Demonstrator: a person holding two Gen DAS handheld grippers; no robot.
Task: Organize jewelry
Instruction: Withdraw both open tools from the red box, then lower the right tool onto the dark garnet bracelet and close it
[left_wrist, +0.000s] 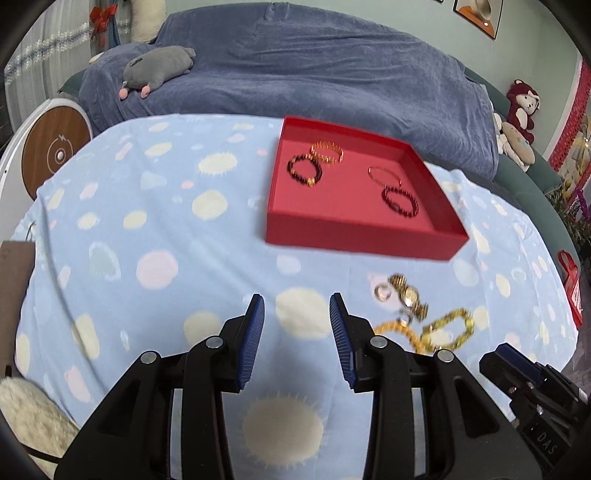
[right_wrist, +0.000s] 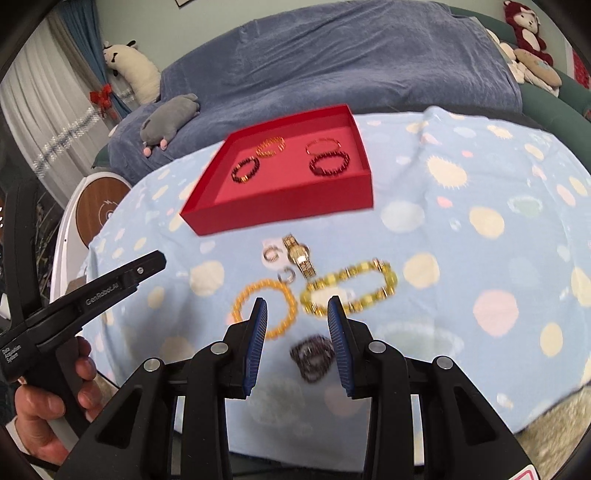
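Jewelry: a dark beaded bracelet (right_wrist: 312, 356) lies between the right claw (right_wrist: 297, 339) fingers, spread apart and empty; light, floppy, best pinched across its beads. Left claw (left_wrist: 297, 341) likewise apart.

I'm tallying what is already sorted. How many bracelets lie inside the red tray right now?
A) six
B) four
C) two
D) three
B: the right wrist view shows four in the red tray: a gold bracelet, a dark beaded one, a thin orange one and a dark red beaded one; the other jewelry lies on the cloth outside it.
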